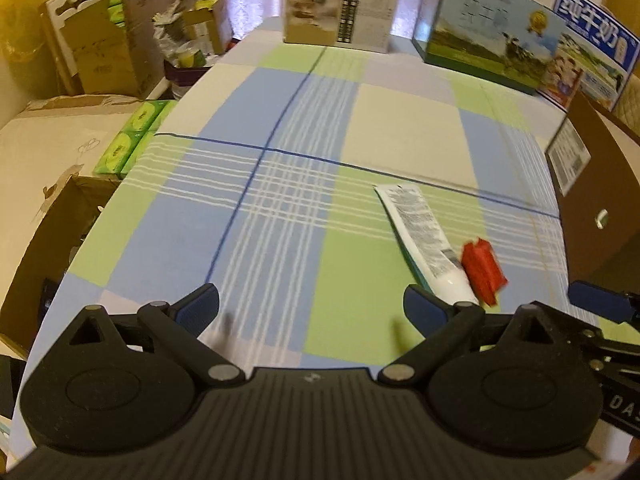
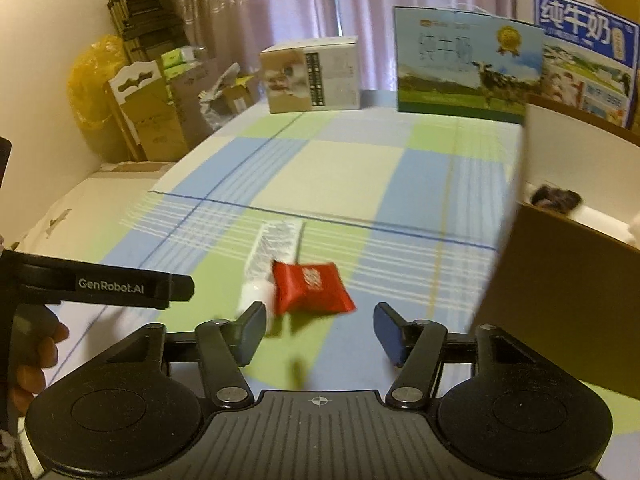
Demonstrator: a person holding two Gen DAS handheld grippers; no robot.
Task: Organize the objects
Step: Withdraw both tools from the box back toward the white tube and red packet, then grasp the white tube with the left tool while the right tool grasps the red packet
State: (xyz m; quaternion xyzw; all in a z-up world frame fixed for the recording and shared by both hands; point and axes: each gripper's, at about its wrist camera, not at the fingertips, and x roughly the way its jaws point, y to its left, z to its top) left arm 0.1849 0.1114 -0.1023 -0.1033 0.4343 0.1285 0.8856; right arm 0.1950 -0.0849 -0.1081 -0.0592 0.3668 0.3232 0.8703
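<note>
A white tube [image 1: 424,240] with small print lies on the checked tablecloth [image 1: 280,200], cap end toward me. A red packet [image 1: 482,272] lies against its right side. My left gripper [image 1: 312,312] is open, and the tube's cap sits just beyond its right fingertip. In the right wrist view the red packet [image 2: 310,289] lies just ahead of my open right gripper [image 2: 320,326], near its left finger, with the white tube [image 2: 268,260] behind it. Nothing is held by either gripper.
An open brown cardboard box [image 2: 560,272] stands at the right, with a dark item inside. Milk cartons [image 2: 468,64] and a beige box [image 2: 312,78] stand at the table's far end. Cardboard boxes and green tissue packs [image 1: 132,136] crowd the left side.
</note>
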